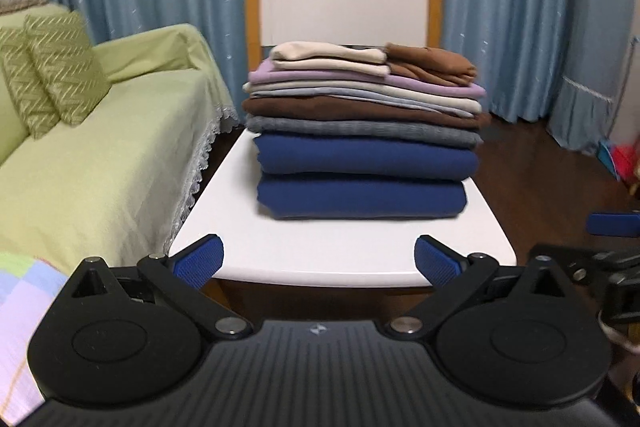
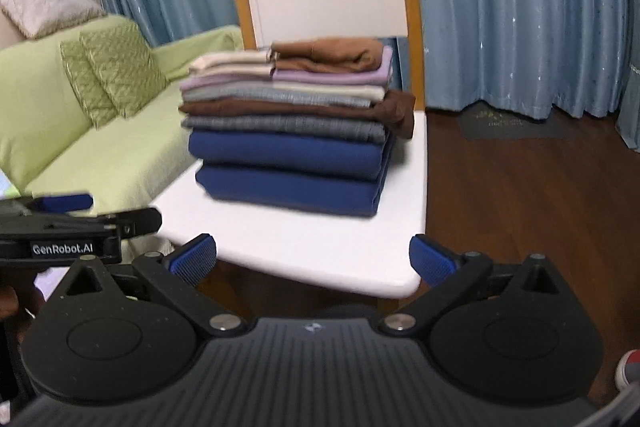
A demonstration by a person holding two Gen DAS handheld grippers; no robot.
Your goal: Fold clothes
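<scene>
Stack of folded clothes [image 1: 366, 131] sits on the white table [image 1: 320, 247], toward its far edge and roughly centred. Two navy pieces at the bottom, then grey, dark brown, pale blue and cream, lilac, with cream and tan-brown pieces side by side on top. Edges fairly square; a dark brown corner hangs out on the right side.

Left gripper [image 1: 319, 259] fully spread, nothing between the pads, hanging off the table's near edge, stack ahead and apart. Right gripper [image 2: 312, 259] same: released, empty, at the near edge towards the right corner.
</scene>
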